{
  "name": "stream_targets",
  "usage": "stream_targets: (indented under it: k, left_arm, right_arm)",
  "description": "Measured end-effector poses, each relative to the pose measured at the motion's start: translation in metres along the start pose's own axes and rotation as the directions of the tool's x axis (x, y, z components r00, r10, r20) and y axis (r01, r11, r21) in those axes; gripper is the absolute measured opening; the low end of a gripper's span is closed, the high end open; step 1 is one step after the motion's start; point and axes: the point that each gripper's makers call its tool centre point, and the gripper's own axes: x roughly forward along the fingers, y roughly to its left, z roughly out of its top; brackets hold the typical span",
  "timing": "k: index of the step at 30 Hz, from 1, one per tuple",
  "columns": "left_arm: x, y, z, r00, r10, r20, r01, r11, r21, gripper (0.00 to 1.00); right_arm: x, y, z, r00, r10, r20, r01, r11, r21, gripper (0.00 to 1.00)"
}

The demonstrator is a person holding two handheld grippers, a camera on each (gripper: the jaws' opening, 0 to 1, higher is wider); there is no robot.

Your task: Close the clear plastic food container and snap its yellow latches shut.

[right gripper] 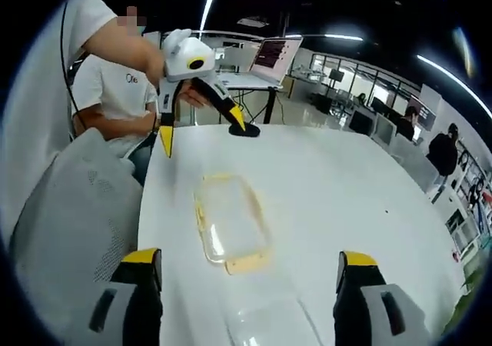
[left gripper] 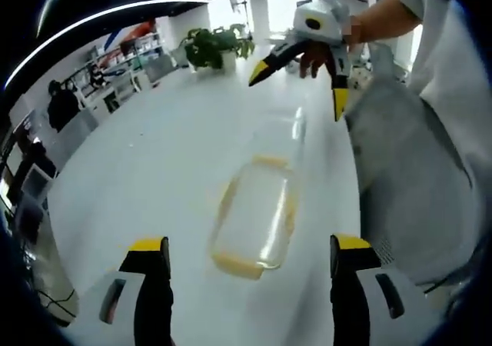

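The clear plastic container (left gripper: pixel 256 211) lies open on the white table (left gripper: pixel 154 154), with yellow latches along its rims. Its clear lid (left gripper: pixel 290 131) lies flat past the far short end; whether the two are joined I cannot tell. My left gripper (left gripper: pixel 247 246) is open just short of the container's near end, jaws wide apart and holding nothing. My right gripper (left gripper: pixel 298 91) hangs open above the lid's far side, held by a hand. From the right gripper view, the container (right gripper: pixel 231 223) sits ahead of my right gripper (right gripper: pixel 247 255), the lid (right gripper: pixel 273 323) lies between its jaws, and the left gripper (right gripper: pixel 201 131) hovers open beyond.
A grey mesh chair (right gripper: pixel 69 207) stands against the table edge beside the person holding the grippers. A small black object (right gripper: pixel 246 131) rests on the table, and a laptop (right gripper: pixel 273 58) sits farther off. A potted plant (left gripper: pixel 215 46) stands at the table's far end.
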Motion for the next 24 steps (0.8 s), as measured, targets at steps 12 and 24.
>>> stream_targets:
  k: [12,24]
  left_arm:
    - [0.012,0.003,-0.012,0.997,-0.055,-0.047,0.058,0.995,0.08,0.78]
    - [0.023,0.007,-0.022,0.992,-0.096,-0.079,0.106,0.986,0.125,0.7]
  right_arm:
    - [0.016,0.004,-0.006,0.996,0.067,-0.05,-0.071,0.995,-0.073,0.84]
    - [0.031,0.004,-0.016,0.989,0.098,-0.112,-0.112,0.986,-0.124,0.77]
